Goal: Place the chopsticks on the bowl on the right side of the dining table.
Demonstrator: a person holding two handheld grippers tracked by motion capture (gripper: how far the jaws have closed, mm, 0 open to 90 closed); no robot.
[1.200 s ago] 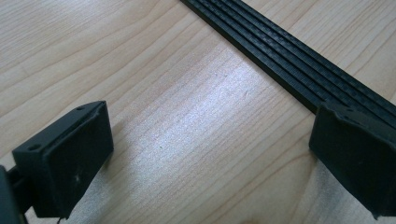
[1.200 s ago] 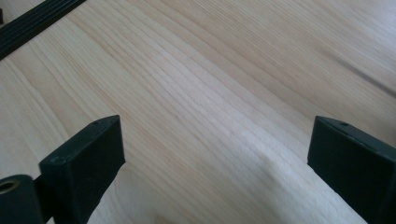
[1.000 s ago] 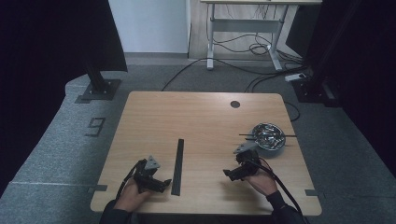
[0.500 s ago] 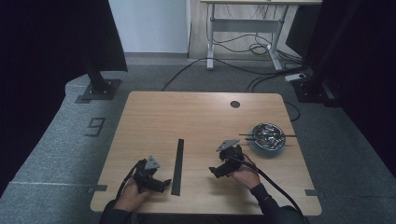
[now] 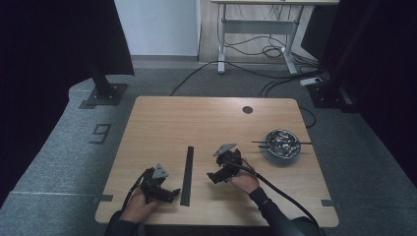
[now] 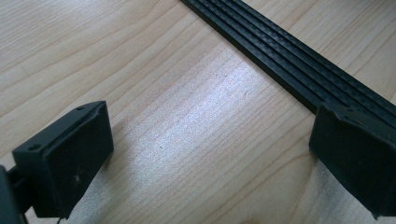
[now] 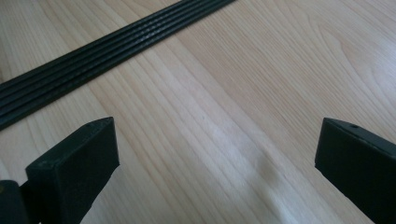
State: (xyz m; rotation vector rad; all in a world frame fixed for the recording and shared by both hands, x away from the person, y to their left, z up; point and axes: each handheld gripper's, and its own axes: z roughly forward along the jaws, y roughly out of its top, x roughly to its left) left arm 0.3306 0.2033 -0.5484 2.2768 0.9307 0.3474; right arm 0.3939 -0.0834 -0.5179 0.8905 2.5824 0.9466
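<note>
— Black strip (image 5: 187, 174), just one, long and thin. It lies flat near the front of the wooden counter (image 5: 196, 120), between the two claws.

— What does it look like close up?

— It has grooves running along it, and it looks a bit shiny.

— How many claws?

— Two. The left claw (image 5: 168, 193) sits just beside the strip, and its jaws are wide apart with nothing in them. The right claw (image 5: 212, 176) is near the strip too, also spread wide and holding nothing.

— Anything else?

— One shiny bowl (image 5: 282, 143) at the right, with a black stick (image 5: 280, 143) across it.
</note>
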